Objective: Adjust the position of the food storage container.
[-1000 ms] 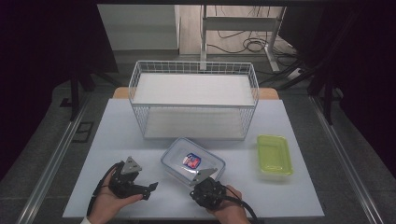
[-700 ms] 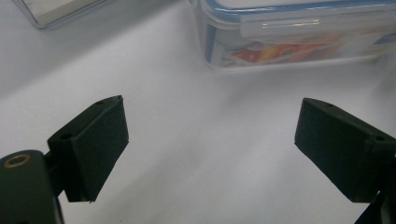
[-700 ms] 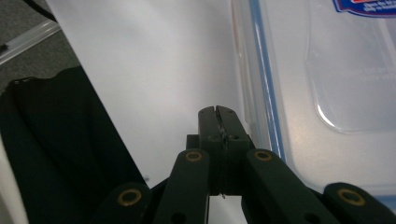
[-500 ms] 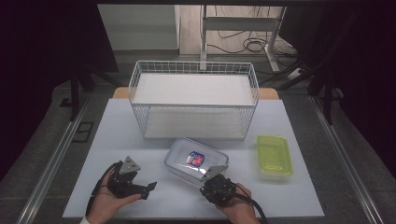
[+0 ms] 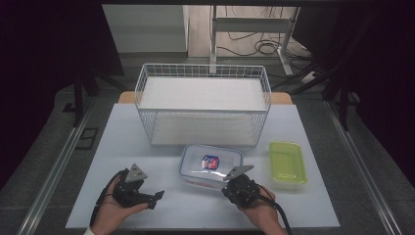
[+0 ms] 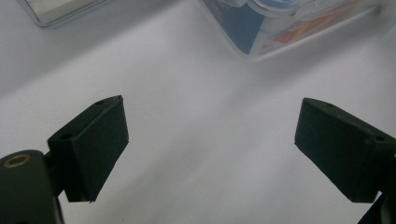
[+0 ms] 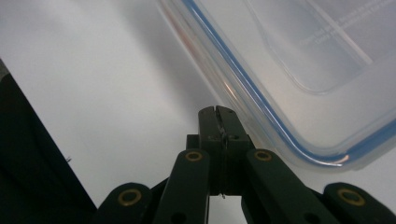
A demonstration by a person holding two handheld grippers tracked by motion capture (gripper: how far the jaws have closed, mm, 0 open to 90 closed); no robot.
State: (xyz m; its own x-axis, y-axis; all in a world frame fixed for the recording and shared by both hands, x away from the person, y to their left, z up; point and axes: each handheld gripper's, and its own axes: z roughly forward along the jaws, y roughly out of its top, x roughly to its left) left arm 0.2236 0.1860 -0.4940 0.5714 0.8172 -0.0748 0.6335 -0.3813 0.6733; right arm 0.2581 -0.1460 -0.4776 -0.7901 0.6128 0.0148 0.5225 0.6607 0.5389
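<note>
Here, the box (image 5: 211, 164) is seen lying near the table's (image 5: 147, 215) front edge, midway along it, just before the basket (image 5: 203, 105). The right gripper (image 5: 236, 185), jaws clenched on nothing, is held at the box's front right corner; whether it touches cannot be told. The left gripper (image 5: 149, 197), jaws spread wide, is kept on bare surface toward the front left corner. A green tray (image 5: 288, 162) lies right of the box. Since earlier, the box has been shifted rightward and squared to the edge.

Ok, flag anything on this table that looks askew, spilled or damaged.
Little stands out. The clear box sits slightly skewed to the table edge, near the basket, lid on, nothing spilled. The green tray lies flat beside it. The right claw, shut, is at the box's near rim; the left claw is open.
</note>
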